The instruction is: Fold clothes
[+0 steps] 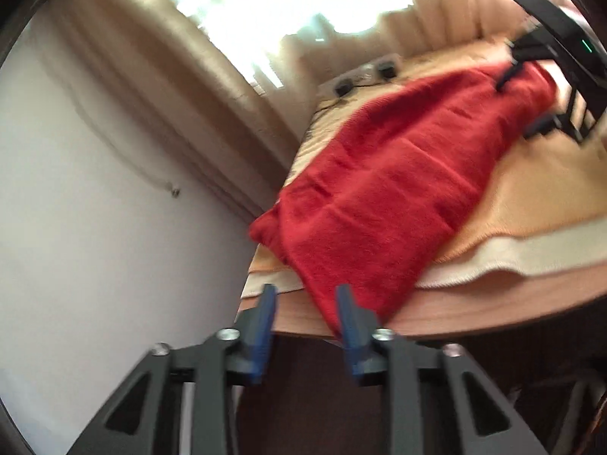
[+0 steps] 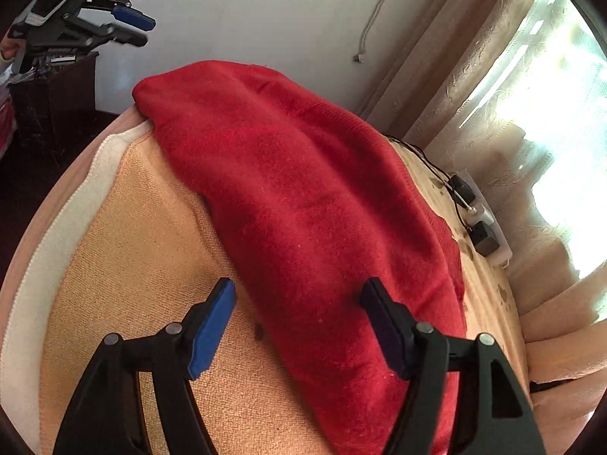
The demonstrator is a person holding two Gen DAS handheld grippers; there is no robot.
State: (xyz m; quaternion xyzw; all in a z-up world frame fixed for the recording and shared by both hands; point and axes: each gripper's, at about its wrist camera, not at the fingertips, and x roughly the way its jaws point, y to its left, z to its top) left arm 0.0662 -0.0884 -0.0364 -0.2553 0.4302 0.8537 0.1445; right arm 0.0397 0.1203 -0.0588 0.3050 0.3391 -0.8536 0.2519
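Across the table (image 2: 22, 250), on an orange towel (image 2: 129, 265), lies the red garment (image 2: 303, 208), folded into a long band. One end hangs slightly past the table's near edge in my left view; the other end lies close under my right gripper (image 2: 297, 295).

My right jaws stand wide apart, holding nothing. One blue pad (image 2: 210, 330) hovers over the orange towel just beside the garment; the other finger is over the red cloth itself. Whether either touches the fabric I cannot tell.

My left gripper (image 1: 305, 299) is off the table edge, near the overhanging end of the garment, its jaws also apart and empty. The left view is blurred. From the right view I see it raised in the air, well apart from the cloth.

Beyond the garment, a power strip (image 2: 481, 227) with black plugs lies by the curtain (image 2: 474, 94). A thin cable (image 2: 370, 26) hangs down the white wall (image 2: 246, 7).
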